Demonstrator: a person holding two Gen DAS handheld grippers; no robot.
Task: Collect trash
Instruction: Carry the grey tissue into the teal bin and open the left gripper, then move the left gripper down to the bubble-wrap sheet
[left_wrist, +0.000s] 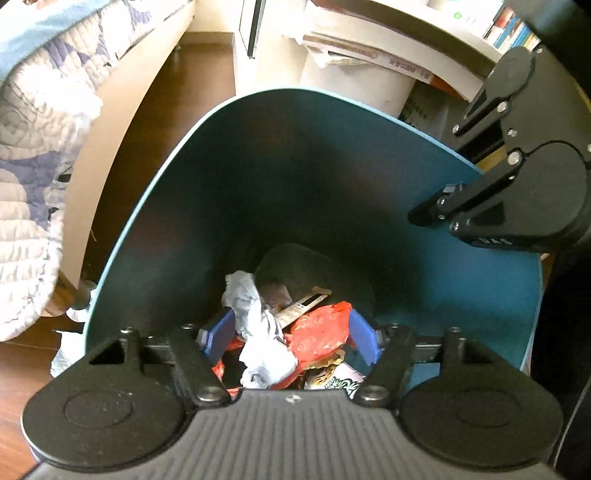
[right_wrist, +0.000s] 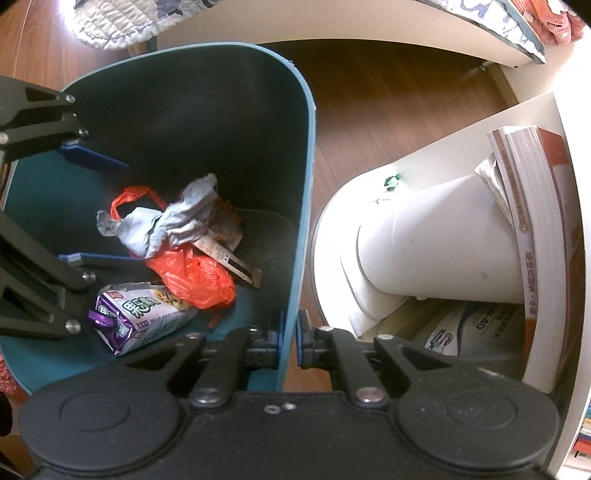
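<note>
With the right gripper (right_wrist: 290, 338) clamped on the teal plastic bin's (left_wrist: 155, 206) rim, the left gripper (left_wrist: 291, 338), jaws wide inside, has dropped crumpled white paper (left_wrist: 258, 332); next, withdraw.

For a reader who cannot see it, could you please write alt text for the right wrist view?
The right hand-held gripper is clamped on the rim of a teal bin holding a crumpled tissue, orange bag and purple wrapper; the open left hand-held gripper reaches in.
</note>
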